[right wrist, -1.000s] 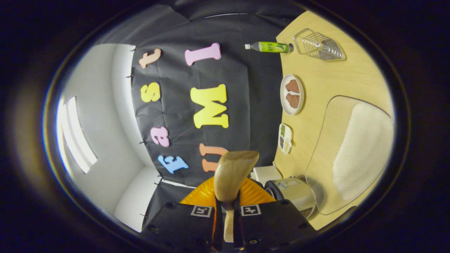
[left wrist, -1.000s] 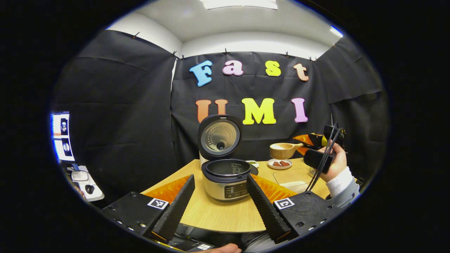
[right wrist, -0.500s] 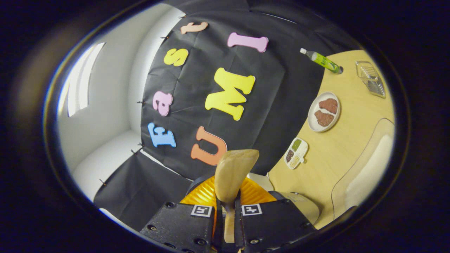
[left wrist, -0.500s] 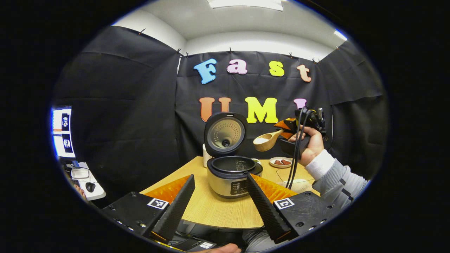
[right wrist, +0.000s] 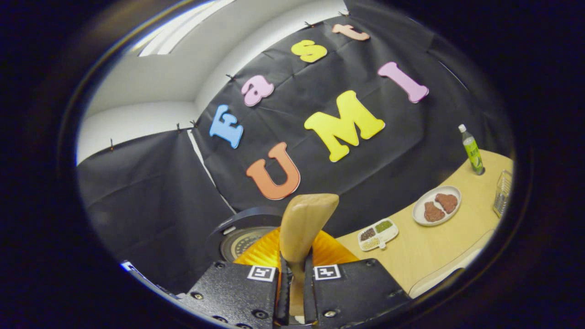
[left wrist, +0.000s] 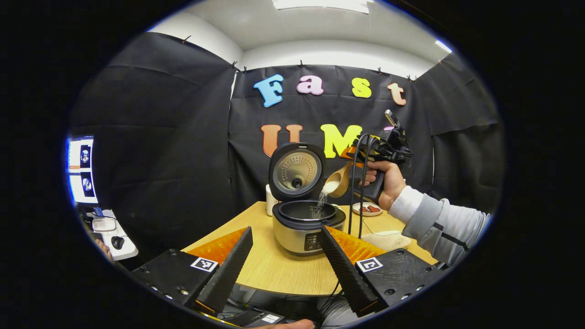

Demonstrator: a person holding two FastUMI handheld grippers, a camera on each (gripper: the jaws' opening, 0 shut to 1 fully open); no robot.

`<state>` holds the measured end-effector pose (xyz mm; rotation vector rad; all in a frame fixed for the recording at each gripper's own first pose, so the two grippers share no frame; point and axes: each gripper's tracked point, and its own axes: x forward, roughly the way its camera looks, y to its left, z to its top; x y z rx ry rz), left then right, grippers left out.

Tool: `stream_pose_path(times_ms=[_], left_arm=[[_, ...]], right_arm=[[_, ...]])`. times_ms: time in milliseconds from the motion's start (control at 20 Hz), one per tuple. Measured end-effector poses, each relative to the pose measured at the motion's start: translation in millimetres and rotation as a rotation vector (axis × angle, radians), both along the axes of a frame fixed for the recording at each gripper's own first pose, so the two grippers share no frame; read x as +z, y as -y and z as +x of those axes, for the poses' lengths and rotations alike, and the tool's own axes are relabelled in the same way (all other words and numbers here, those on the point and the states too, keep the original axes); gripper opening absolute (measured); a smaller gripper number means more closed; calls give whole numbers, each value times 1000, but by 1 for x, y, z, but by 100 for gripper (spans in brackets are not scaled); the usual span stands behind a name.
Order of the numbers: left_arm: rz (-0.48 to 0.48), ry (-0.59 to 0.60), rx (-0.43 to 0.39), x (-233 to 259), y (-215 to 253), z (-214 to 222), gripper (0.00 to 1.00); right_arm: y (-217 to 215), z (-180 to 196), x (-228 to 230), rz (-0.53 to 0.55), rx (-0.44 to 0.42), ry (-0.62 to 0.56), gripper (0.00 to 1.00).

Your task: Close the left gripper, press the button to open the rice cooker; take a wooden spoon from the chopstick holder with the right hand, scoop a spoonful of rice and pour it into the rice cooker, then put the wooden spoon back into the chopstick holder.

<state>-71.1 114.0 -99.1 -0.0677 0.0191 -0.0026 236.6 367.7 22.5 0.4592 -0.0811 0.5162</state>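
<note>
With the cooker [left wrist: 307, 224] open, the right tool [right wrist: 293, 292], clamped on the spoon [right wrist: 301, 228], pours rice [left wrist: 323, 195] into it; returning the spoon remains, and the left tool [left wrist: 288, 265] stands apart.

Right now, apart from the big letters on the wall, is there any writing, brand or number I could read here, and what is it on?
No text here is legible enough to quote.
Front panel of the rice cooker: marks too small to read.
Label on the green bottle: too blurred to read.
Display on the screen: too small to read.
Black-and-white square tag: a pattern, no words.
</note>
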Motion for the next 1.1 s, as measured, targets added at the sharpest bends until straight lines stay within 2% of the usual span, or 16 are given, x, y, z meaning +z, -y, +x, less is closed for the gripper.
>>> stream_pose_path(times_ms=[350,500,600,850,950,1100], left_arm=[[-15,8,-3,-1,3,-4,95],[-6,-5,-5,-3,4,-4,95],[-5,-14,-1,-4,3,-5,95],[-47,-40,11,-4,3,-8,95],[-36,-32,21,-3,2,-8,95],[-32,-31,23,-4,5,-6,94]], right_arm=[[-7,7,-5,-104,-48,38,17],[-14,12,-17,-166,-42,24,17],[-19,15,-23,-225,-42,31,14],[-37,10,-33,-356,-62,97,18],[-47,4,-33,-398,-60,122,18],[-47,6,-27,-509,-108,176,19]])
